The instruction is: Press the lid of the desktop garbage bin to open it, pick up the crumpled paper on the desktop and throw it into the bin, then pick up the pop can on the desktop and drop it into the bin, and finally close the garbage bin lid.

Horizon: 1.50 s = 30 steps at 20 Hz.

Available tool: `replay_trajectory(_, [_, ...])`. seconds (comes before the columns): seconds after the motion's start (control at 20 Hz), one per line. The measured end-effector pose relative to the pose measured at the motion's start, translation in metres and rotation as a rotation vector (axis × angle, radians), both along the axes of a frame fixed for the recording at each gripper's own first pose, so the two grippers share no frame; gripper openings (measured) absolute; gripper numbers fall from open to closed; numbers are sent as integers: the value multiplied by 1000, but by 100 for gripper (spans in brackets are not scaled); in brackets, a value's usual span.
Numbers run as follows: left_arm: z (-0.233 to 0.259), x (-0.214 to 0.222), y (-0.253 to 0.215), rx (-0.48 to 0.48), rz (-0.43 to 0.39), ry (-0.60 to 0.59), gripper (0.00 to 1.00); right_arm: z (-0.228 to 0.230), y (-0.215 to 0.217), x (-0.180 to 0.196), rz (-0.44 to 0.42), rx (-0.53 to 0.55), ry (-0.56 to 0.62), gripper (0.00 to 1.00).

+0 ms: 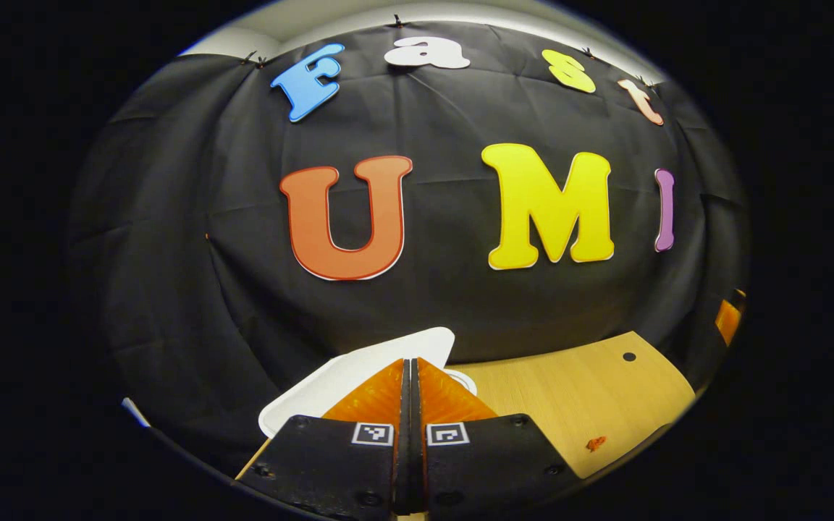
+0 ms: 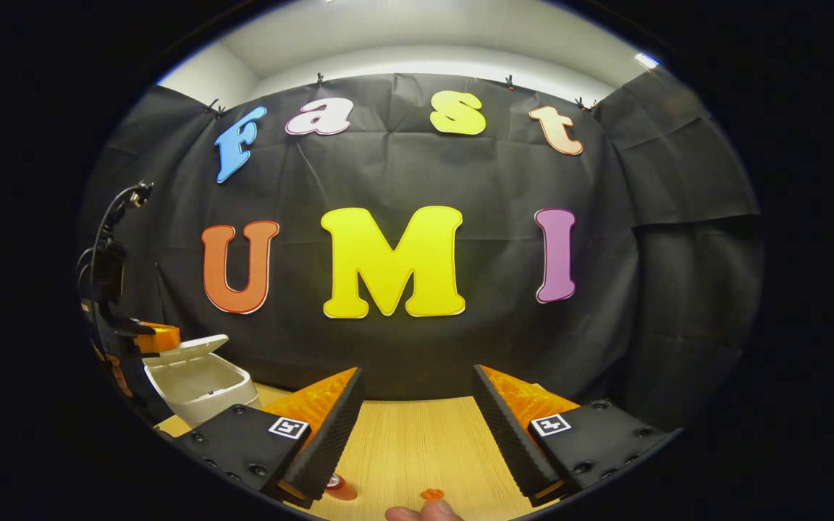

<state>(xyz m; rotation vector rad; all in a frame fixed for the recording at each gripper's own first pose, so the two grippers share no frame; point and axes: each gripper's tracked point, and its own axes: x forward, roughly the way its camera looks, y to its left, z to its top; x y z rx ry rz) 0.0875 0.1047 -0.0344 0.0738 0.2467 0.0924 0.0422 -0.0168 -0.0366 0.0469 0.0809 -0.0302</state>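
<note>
- The bin stands at the tabletop's left end, lid raised.
- Left gripper, jaws closed on nothing, hovers over it; the right gripper gapes empty.
- To close well, press the lid's free edge straight down.

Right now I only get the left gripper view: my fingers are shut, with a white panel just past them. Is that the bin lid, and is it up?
Observer: Yes. In the right gripper view the bin stands open, with its lid tilted up.
Operator: Where is the right gripper?
Observer: The right gripper is open over bare table, and the bin is off to the left in its view.
Operator: Is the can near it?
Observer: A small red thing lies by one of its fingers, but too little of it shows to call it the can.
</note>
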Motion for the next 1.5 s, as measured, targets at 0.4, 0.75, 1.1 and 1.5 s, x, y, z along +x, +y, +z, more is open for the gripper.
replay_trajectory(0.4, [41, -36, -18, -54, 26, -125, 2, 14, -1, -11, 22, -8, -32, 95])
replay_trajectory(0.75, [48, -59, -52, -72, -32, -167, 3, 22, -14, -24, 11, -22, -49, 92])
replay_trajectory(1.1, [39, -73, -74, -66, -90, -177, 66, 21, -28, -33, 1, -37, -48, 95])
replay_trajectory(1.5, [49, -81, -84, -73, -78, -229, 98, 11, -40, -33, 9, -17, -22, 95])
